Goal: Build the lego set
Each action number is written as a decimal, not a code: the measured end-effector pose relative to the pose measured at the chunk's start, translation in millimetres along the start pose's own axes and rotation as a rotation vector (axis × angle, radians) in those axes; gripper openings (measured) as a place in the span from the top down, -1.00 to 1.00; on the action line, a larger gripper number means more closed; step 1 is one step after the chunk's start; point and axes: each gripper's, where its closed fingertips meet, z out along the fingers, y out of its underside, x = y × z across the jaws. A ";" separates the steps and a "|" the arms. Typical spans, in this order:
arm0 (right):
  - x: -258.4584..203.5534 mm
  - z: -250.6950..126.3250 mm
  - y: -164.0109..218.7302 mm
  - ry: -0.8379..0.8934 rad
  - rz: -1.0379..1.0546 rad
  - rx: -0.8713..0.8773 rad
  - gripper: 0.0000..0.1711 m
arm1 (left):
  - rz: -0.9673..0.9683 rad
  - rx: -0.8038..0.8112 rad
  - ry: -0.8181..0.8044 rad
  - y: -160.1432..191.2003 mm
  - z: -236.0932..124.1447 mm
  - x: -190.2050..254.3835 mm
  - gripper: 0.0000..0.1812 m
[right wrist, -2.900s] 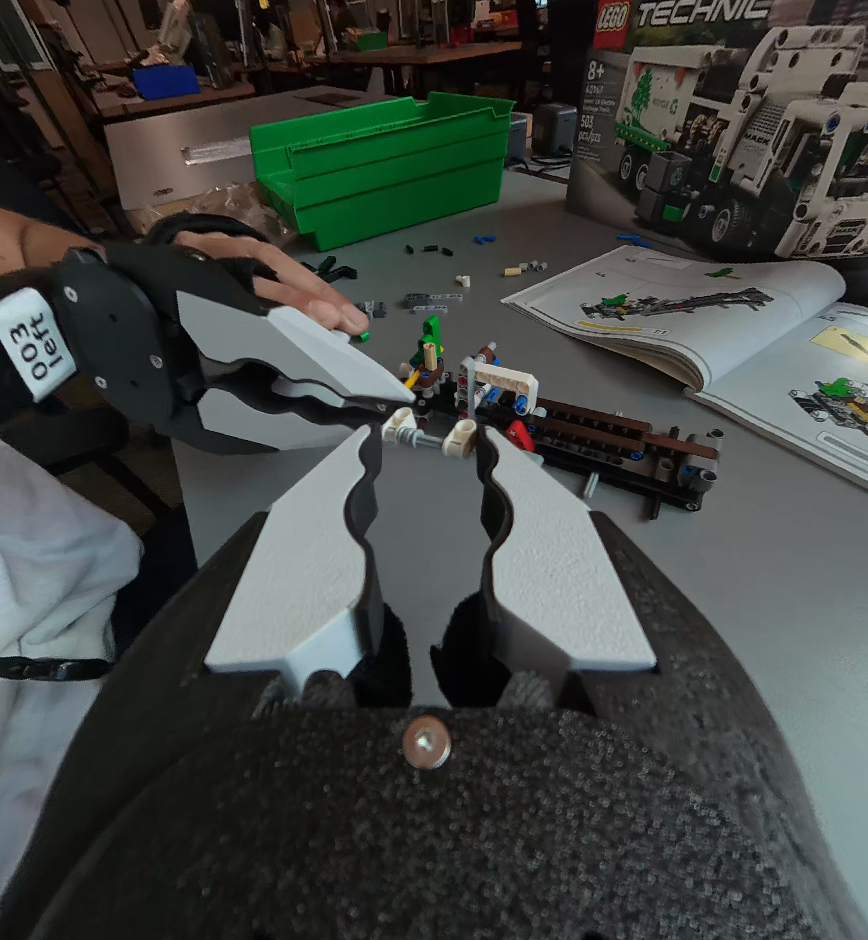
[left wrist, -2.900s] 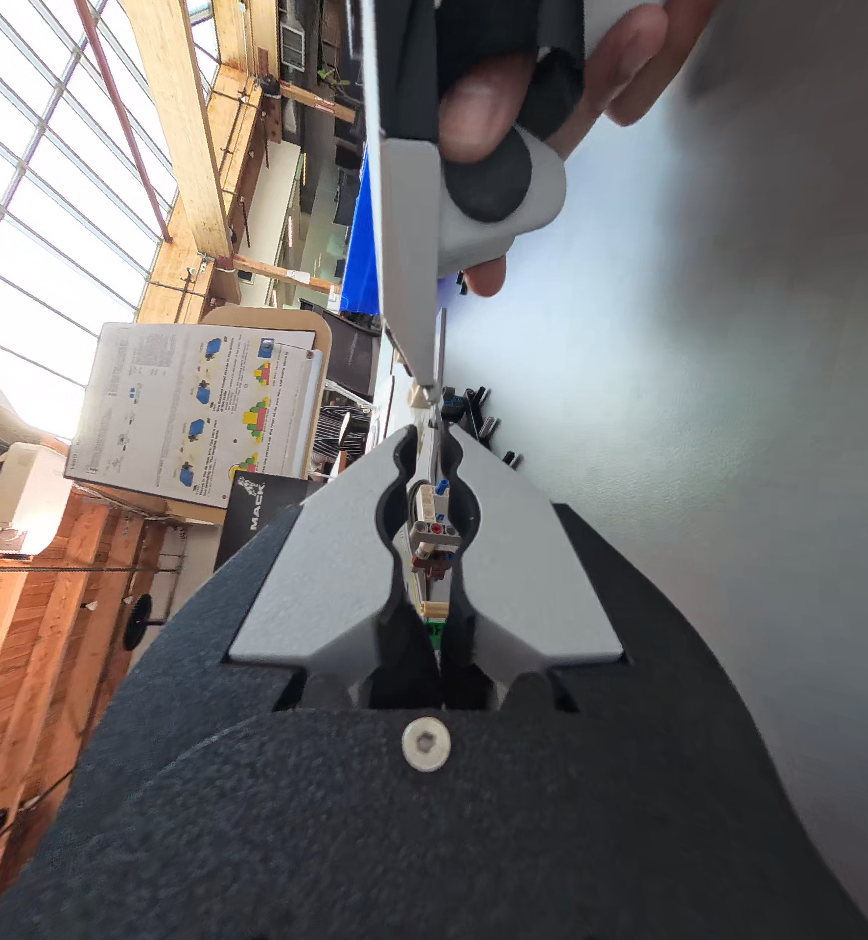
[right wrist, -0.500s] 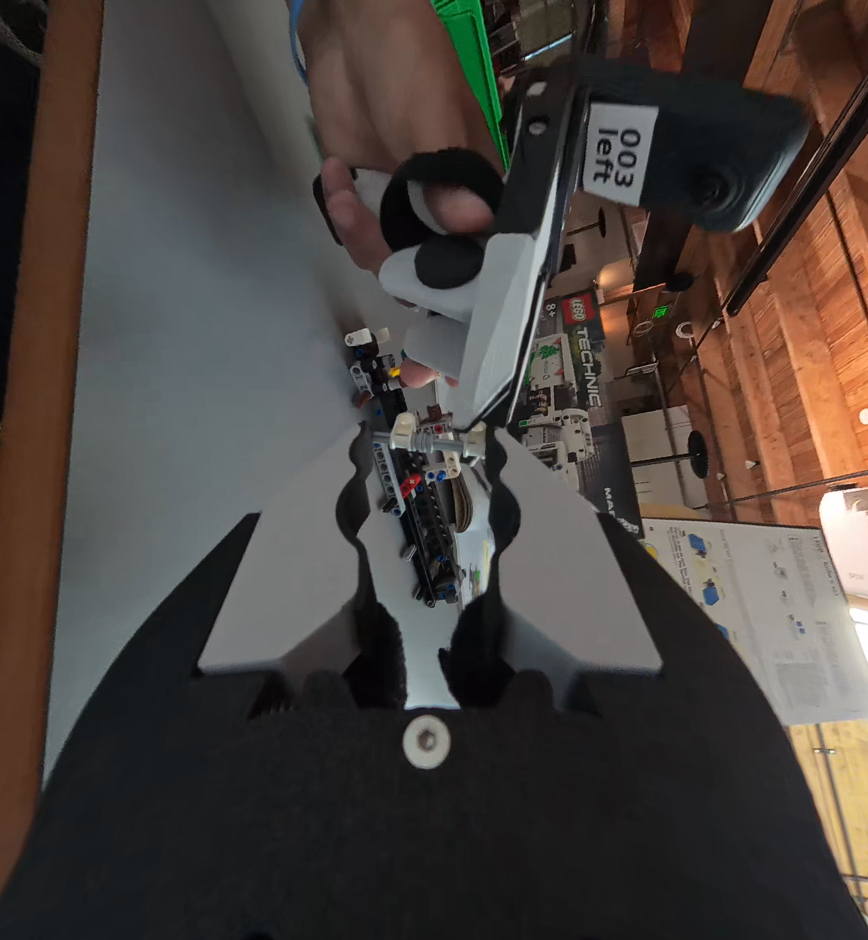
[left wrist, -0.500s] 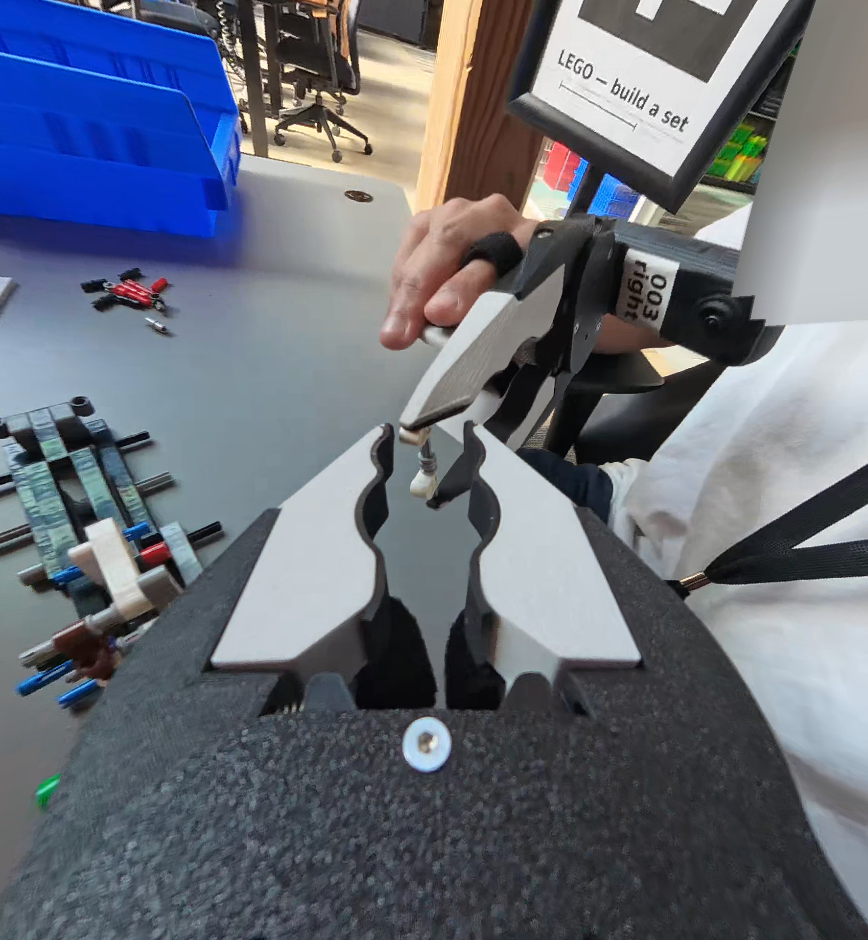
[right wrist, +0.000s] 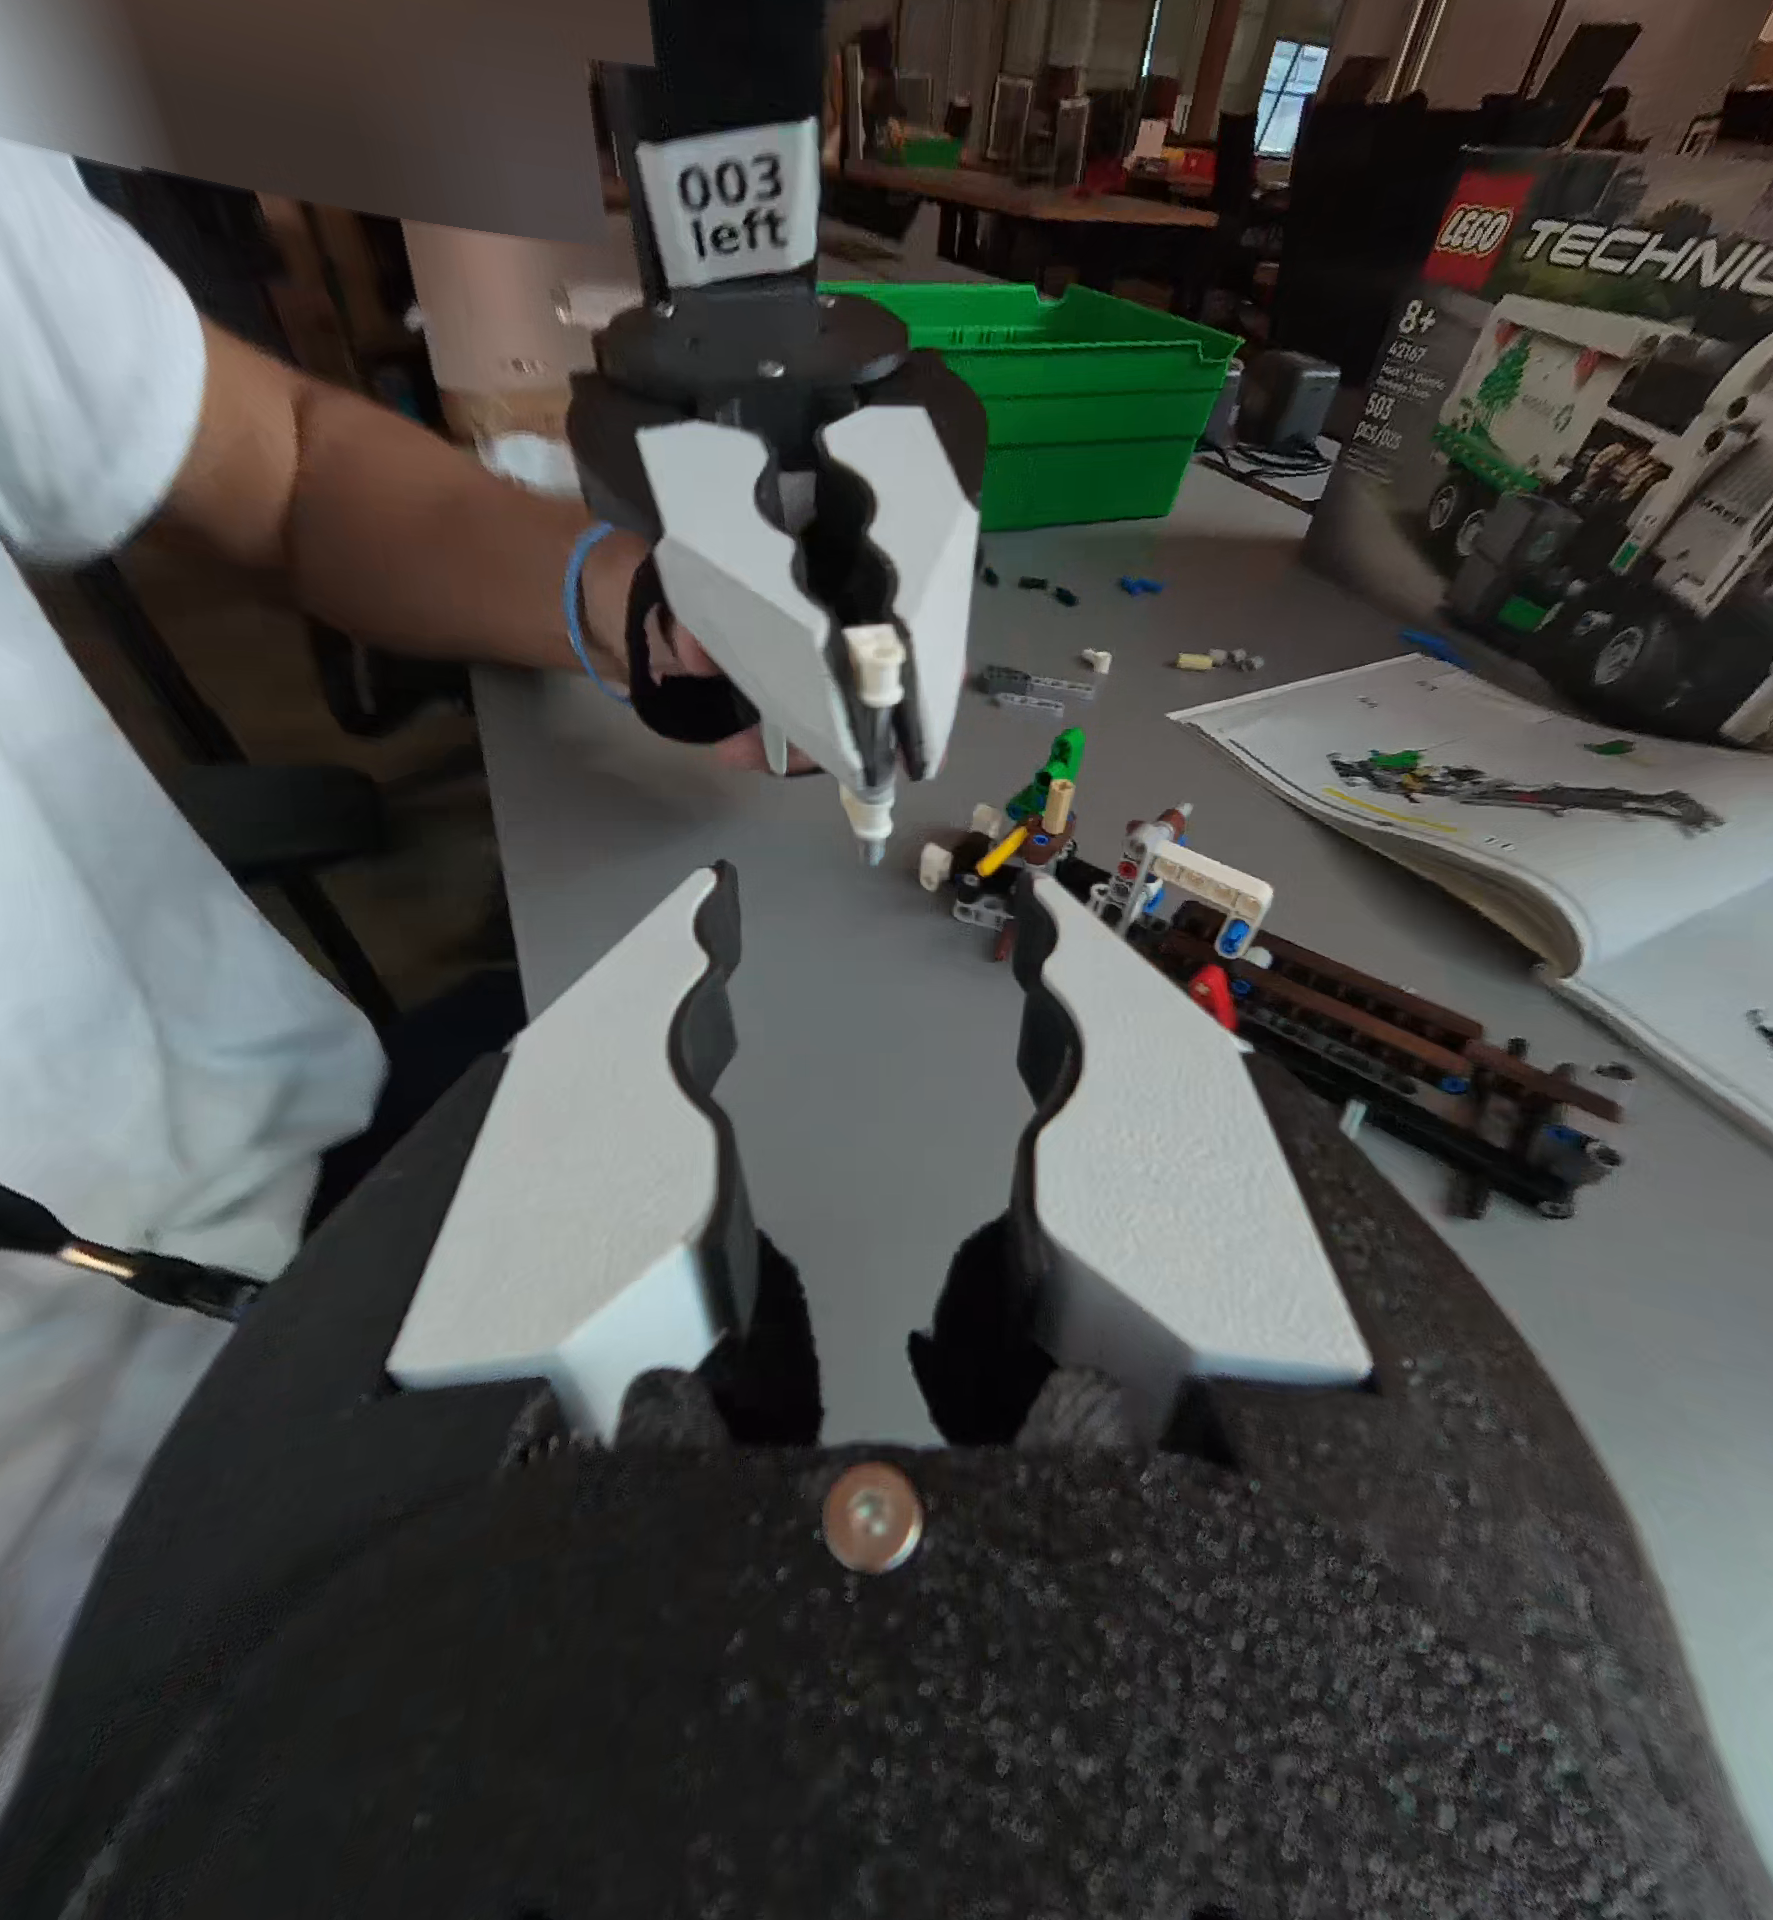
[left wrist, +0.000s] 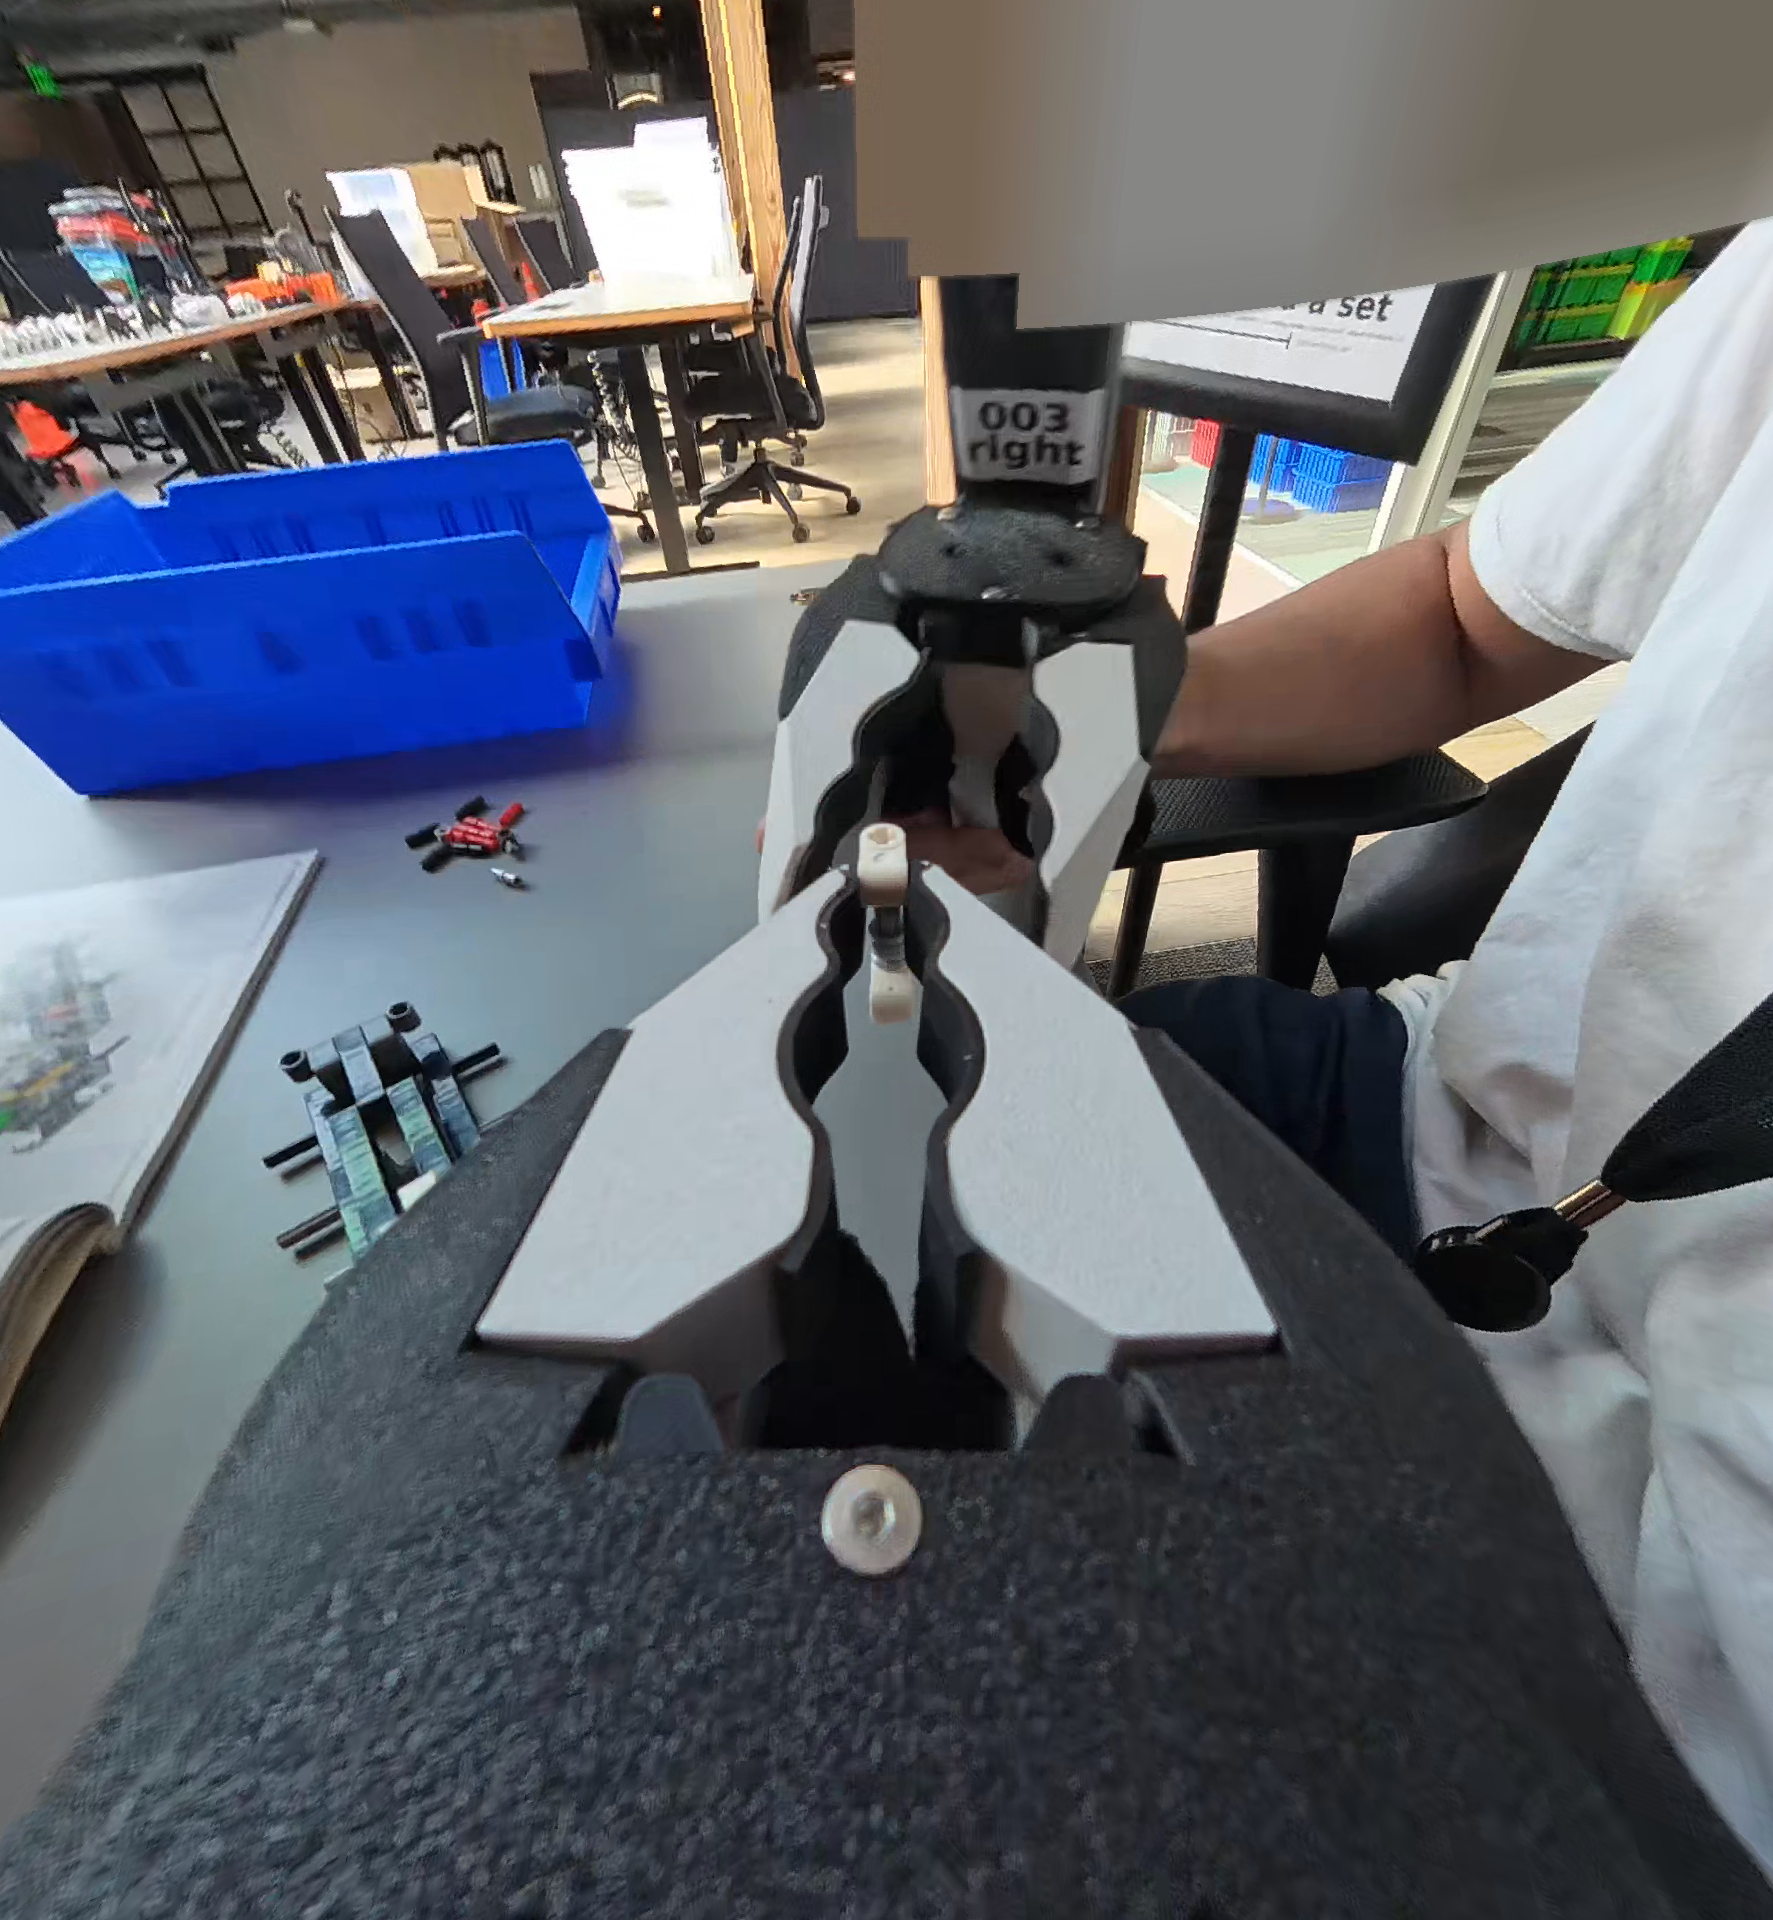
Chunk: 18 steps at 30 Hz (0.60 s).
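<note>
Short dark axle with cream plastic connector at each end (left wrist: 884,928) sits pinched between our left gripper (right wrist: 887,764) tips, held in air above grey tabletop (right wrist: 861,1039). We judge step: sub-assembly ready, fitting to chassis pending. Long brown-black beam chassis with white bracket (right wrist: 1308,997) lies on table near right. Our right gripper (right wrist: 871,904) gapes wide, empty, just below axle. Next move: align axle end with chassis hole, steady chassis with right. Open instruction booklet (right wrist: 1484,790) beyond.

A grey axle with cream connectors (right wrist: 869,727) hangs above the table, the brown-black chassis (right wrist: 1381,1049) lying near.
</note>
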 end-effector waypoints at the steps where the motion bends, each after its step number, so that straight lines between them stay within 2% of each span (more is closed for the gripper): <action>1: -1.3 1.0 -2.5 -0.027 0.050 0.028 0.48 | 0.019 0.012 0.003 -2.8 0.1 3.3 0.94; 3: -8.4 5.1 -3.4 -0.052 0.035 0.042 0.61 | 0.035 0.024 0.025 -5.5 2.2 10.9 0.94; 5: -12.5 10.6 3.4 -0.018 -0.067 0.001 0.72 | 0.037 0.037 0.036 -7.4 3.9 15.4 0.95; 7: -13.0 10.8 2.1 0.033 -0.148 0.017 0.96 | 0.019 0.028 0.047 -4.8 5.7 17.2 0.95; 14: -8.2 13.0 11.3 0.028 -0.105 -0.034 0.98 | -0.063 -0.002 0.071 3.8 6.0 14.8 0.95; 18: -6.2 14.8 13.1 0.030 -0.059 -0.050 0.98 | -0.059 0.000 0.040 3.4 5.5 10.4 0.85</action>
